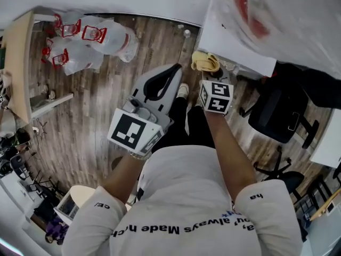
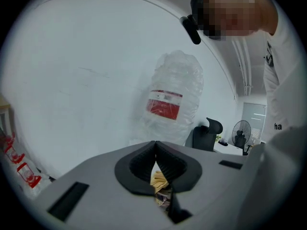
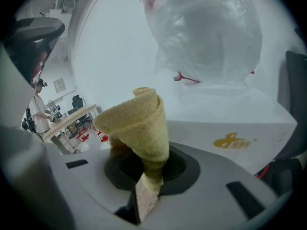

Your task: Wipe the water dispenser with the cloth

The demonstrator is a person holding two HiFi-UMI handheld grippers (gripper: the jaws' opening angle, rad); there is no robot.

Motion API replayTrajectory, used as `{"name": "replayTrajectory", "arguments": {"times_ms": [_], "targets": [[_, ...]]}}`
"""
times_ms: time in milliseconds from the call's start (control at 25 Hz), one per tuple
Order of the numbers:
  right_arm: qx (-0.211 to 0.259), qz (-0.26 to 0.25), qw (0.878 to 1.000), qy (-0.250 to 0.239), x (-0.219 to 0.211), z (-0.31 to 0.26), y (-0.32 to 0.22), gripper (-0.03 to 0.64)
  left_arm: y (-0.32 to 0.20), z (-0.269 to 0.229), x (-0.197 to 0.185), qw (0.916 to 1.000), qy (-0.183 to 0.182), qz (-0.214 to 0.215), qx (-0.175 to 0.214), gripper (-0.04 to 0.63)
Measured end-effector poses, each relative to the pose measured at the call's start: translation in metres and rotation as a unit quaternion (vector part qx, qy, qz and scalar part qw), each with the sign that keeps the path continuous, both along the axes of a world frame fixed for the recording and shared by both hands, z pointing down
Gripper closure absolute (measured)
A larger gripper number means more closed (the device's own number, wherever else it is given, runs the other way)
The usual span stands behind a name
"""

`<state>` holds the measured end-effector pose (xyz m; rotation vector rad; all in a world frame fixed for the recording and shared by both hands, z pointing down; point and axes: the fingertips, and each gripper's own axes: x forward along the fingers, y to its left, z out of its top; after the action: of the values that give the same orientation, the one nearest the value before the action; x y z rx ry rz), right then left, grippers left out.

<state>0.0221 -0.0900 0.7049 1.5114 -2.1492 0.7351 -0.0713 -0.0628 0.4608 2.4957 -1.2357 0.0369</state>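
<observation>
The white water dispenser [image 1: 240,41] stands at the upper right of the head view, with a plastic-wrapped bottle [image 1: 277,9] on top. In the right gripper view its body [image 3: 225,123] with a yellow logo lies just ahead, under the bottle [image 3: 211,32]. My right gripper [image 3: 151,169] is shut on a rolled yellow cloth [image 3: 141,123], which the head view shows as a cloth [image 1: 205,62] close to the dispenser's lower corner. My left gripper [image 1: 171,69] is beside it on the left. In its own view the left gripper [image 2: 155,145] is shut and empty, facing the bottle [image 2: 173,99].
A black office chair [image 1: 277,116] stands right of the dispenser. Several wrapped bottles with red labels [image 1: 90,39] lie on the wooden floor at the upper left, near a wooden table [image 1: 18,63]. A person [image 3: 36,114] stands far off by desks. There is a fan [image 2: 242,131] behind the chair.
</observation>
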Motion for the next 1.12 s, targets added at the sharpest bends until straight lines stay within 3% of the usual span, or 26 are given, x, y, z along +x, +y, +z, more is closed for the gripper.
{"name": "replayTrajectory", "arguments": {"times_ms": [1120], "targets": [[-0.082, 0.022, 0.996, 0.013, -0.017, 0.089, -0.020, 0.555, -0.009, 0.029, -0.023, 0.9995, -0.009, -0.004, -0.030, 0.575]]}}
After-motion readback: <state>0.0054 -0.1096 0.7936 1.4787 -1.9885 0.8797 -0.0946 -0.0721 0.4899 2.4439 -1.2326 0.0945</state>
